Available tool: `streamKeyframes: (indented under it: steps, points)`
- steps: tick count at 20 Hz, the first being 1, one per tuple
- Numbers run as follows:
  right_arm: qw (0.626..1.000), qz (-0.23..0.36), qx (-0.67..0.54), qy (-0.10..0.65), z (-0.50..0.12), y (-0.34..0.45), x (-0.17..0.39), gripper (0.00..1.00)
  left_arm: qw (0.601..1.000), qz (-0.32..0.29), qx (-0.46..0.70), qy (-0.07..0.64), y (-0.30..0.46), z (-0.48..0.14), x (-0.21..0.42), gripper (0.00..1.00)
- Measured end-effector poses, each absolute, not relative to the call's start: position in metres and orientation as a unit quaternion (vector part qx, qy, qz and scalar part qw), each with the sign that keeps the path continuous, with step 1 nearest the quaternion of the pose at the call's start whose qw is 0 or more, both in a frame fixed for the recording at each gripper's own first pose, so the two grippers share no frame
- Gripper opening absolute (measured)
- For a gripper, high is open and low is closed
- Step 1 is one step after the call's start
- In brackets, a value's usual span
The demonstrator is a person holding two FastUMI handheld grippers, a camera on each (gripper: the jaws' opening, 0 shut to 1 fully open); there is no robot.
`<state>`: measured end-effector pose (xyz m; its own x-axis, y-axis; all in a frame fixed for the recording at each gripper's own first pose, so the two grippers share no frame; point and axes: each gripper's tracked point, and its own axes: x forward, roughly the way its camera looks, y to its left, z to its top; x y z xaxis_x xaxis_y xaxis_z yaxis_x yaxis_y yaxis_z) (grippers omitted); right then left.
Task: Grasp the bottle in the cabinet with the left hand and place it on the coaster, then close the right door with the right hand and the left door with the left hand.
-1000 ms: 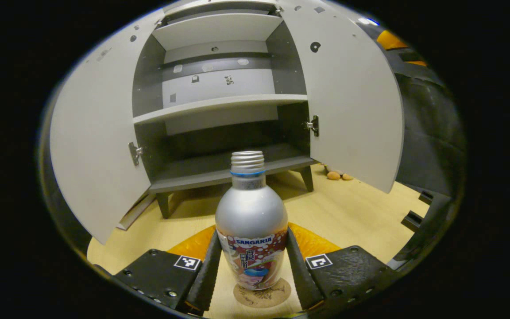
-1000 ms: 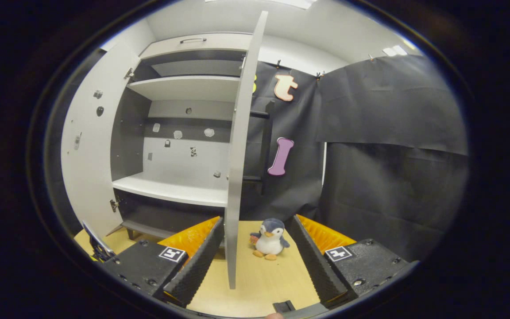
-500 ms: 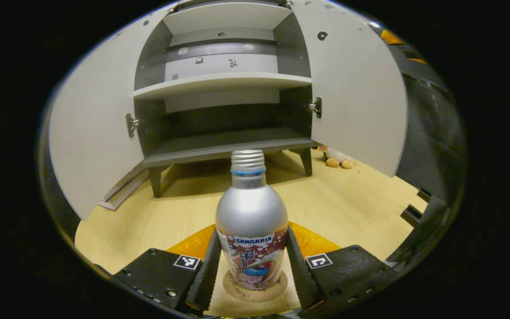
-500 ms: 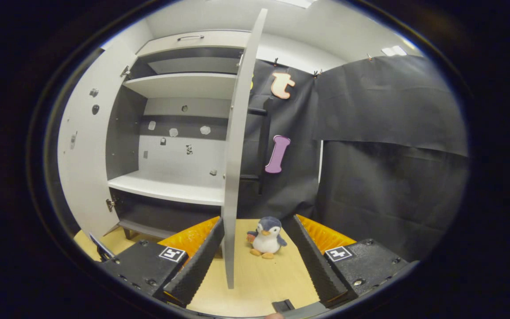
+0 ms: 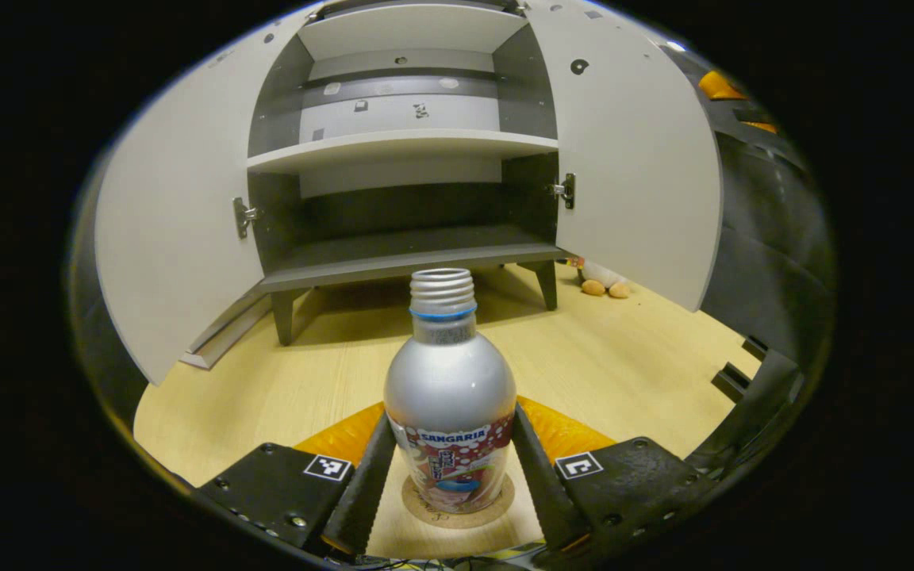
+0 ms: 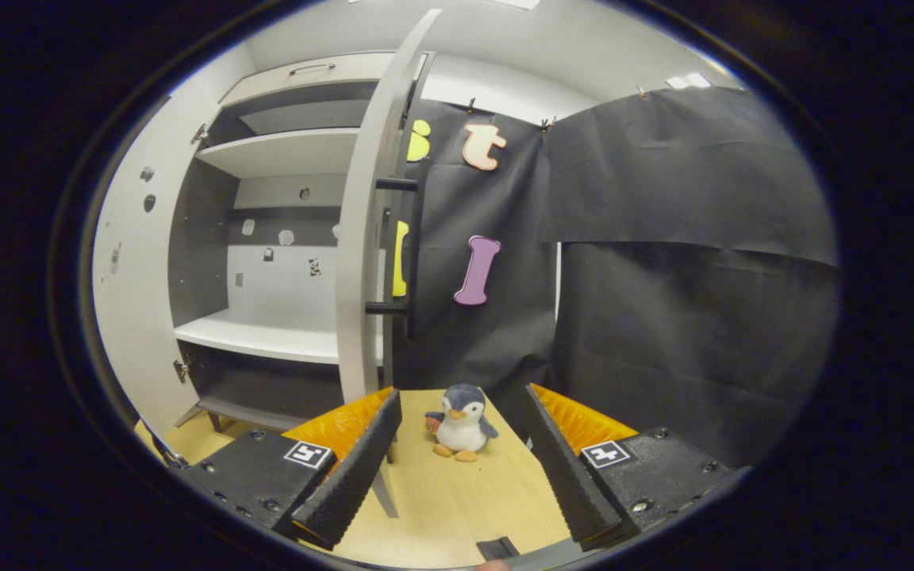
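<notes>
A silver bottle (image 5: 449,388) with a threaded neck and a printed label stands upright on a round cork coaster (image 5: 457,506) on the wooden table. My left gripper (image 5: 451,416) is shut on it, one finger against each side of the label. Behind it the grey cabinet (image 5: 401,262) has both doors swung out, the left door (image 5: 179,222) and the right door (image 5: 631,159). My right gripper (image 6: 461,396) stands open just off the right door's free edge (image 6: 358,238). Its left finger (image 6: 354,476) sits below that edge, and the door's black handle (image 6: 411,238) shows on the outer face.
A small penguin plush (image 6: 458,412) sits on the table (image 6: 457,492) beyond the right gripper, by the black cloth wall. The cabinet shelves (image 5: 401,143) hold nothing. Bare tabletop (image 5: 624,357) lies between the bottle and the cabinet legs.
The bottle has come down onto the coaster with my left gripper still holding it. My right gripper has shifted right past the right door's edge, bringing the outer face and handle into sight.
</notes>
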<state>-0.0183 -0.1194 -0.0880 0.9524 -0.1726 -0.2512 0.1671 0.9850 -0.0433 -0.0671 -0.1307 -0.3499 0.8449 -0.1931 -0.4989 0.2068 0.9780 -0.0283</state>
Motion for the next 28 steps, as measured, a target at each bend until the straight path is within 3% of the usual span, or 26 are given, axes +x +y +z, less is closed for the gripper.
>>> streamKeyframes:
  steps: [1,5,8,10,21,28]
  points:
    - [0.988,-0.086,-0.011,0.126,-0.088,-0.122,-0.018,1.0,0.96,-0.102,0.017,0.26,-0.129,-0.35,-0.069,0.78]
    - [0.989,-0.089,-0.008,0.115,-0.083,-0.132,-0.014,0.99,0.96,-0.088,0.036,0.263,-0.123,-0.345,-0.073,0.81]
    - [0.989,-0.094,-0.002,0.116,-0.088,-0.144,-0.011,0.99,0.961,-0.083,0.043,0.261,-0.12,-0.34,-0.073,0.94]
    - [0.989,-0.099,0.002,0.109,-0.083,-0.152,-0.009,1.0,0.961,-0.085,0.05,0.26,-0.121,-0.334,-0.075,0.96]
    - [0.995,-0.084,0.023,0.055,-0.04,-0.171,0.024,0.99,0.966,-0.084,0.059,0.236,-0.126,-0.283,-0.076,0.98]
    - [0.997,-0.034,0.056,0.049,-0.029,-0.155,0.051,0.99,0.971,-0.078,0.038,0.222,-0.125,-0.234,-0.066,0.98]
